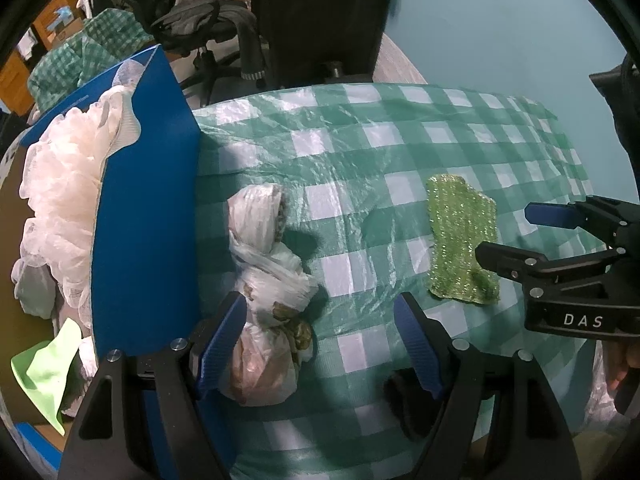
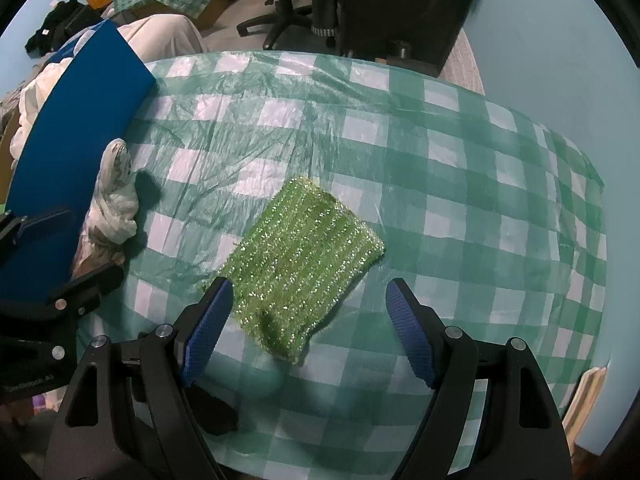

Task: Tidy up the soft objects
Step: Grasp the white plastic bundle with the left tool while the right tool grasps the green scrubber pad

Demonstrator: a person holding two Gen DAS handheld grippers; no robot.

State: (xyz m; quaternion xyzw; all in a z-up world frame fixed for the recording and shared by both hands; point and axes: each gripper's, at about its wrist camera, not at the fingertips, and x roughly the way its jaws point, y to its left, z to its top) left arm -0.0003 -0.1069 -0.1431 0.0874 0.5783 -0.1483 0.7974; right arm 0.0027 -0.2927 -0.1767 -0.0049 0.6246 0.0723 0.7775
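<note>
A knotted white plastic bag bundle (image 1: 266,292) lies on the green checked tablecloth (image 1: 360,152) beside a blue box wall (image 1: 148,208). My left gripper (image 1: 320,320) is open, its left finger against the bundle's near end. A sparkly green scrub cloth (image 1: 462,240) lies flat to the right; it also shows in the right wrist view (image 2: 304,256). My right gripper (image 2: 308,308) is open just above the cloth's near edge, and it shows in the left wrist view (image 1: 508,236). The bundle shows in the right wrist view (image 2: 112,196).
The blue box (image 2: 76,152) at the left holds white mesh puffs (image 1: 64,184) and a light green cloth (image 1: 44,368). A dark monitor stand (image 1: 320,20) and office chairs (image 1: 200,12) stand beyond the table's far edge.
</note>
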